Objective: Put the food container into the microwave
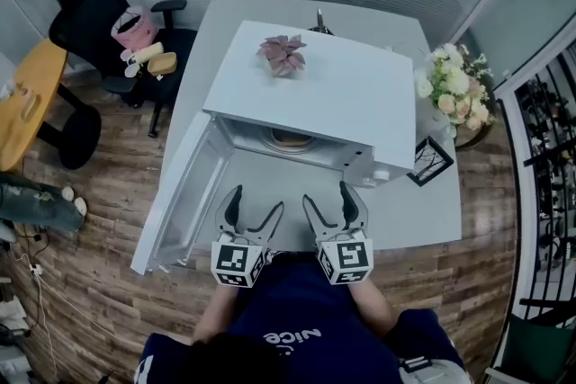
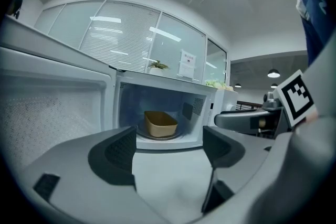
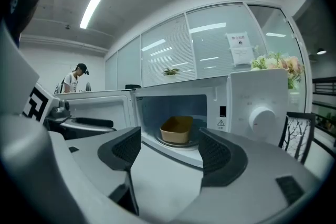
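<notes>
While both pairs of jaws stand wide apart with nothing between them, the left gripper (image 2: 170, 150) and the right gripper (image 3: 170, 153) hover side by side over the grey table (image 1: 423, 216), both pointing into the open microwave (image 1: 342, 94); the tan food container (image 3: 176, 129) sits inside the cavity on the round turntable (image 2: 143, 135), apart from both grippers, the microwave's door (image 1: 184, 193) hangs swung out to the left, a small potted plant (image 1: 283, 55) rests on the microwave's top, a bouquet of flowers (image 1: 454, 90) stands to its right, and a black office chair (image 1: 90, 4) stands beyond the table's far left corner
</notes>
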Tool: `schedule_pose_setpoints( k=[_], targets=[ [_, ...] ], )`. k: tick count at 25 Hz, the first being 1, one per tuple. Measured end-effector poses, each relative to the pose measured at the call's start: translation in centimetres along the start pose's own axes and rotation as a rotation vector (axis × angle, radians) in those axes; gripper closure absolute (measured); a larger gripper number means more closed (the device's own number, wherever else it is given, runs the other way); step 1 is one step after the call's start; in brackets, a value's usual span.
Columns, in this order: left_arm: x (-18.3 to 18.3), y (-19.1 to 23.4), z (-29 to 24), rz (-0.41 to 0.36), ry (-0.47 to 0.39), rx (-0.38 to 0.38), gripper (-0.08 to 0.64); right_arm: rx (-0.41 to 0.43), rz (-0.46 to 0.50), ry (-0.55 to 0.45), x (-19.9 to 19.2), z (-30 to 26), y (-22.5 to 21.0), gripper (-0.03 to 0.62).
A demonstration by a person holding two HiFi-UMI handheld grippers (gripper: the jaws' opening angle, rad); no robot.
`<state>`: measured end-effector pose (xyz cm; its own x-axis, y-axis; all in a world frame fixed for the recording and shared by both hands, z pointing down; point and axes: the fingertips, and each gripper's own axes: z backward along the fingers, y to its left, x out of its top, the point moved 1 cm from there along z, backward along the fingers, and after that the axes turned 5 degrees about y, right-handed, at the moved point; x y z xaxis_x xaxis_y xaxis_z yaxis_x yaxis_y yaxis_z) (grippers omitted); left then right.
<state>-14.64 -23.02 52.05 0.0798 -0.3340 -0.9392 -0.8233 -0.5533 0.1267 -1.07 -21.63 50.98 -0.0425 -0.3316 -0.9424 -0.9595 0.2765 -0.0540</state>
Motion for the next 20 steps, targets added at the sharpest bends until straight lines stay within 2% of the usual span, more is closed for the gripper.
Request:
schedule_pose_setpoints(
  k=[3,10,13,15,16,18,20],
  targets=[
    [-0.3,-0.1,0.3,0.000,0.002,0.008,0.164,-0.002,0.033,0.029,-1.3,1.0,-0.3,0.244],
    [-0.4,-1.1,0.3,0.022,0.001,-0.005,0.180,-0.009,0.029,0.045,-1.8,1.2,-0.9,0.242],
    [-0.4,-1.6,0.4,0.029,-0.001,-0.023,0.268,0.001,0.038,0.028,-1.4,1.3,-0.7,0.268],
    [-0.4,-2.0,0.5,0.029,-0.003,-0.031,0.343,0.012,0.036,0.011,-1.1,1.6,-0.7,0.348],
    [-0.5,-2.3,0.6,0.028,-0.003,-0.038,0.398,0.019,0.030,0.005,-1.1,1.8,-0.6,0.397],
    [-0.5,-2.8,0.6,0.024,-0.004,-0.050,0.506,0.032,0.023,-0.005,-1.0,2.1,-0.6,0.455],
    [-0.3,-3.2,0.6,0.019,-0.007,-0.058,0.553,0.038,0.031,-0.016,-0.7,2.1,-0.5,0.504]
  ],
)
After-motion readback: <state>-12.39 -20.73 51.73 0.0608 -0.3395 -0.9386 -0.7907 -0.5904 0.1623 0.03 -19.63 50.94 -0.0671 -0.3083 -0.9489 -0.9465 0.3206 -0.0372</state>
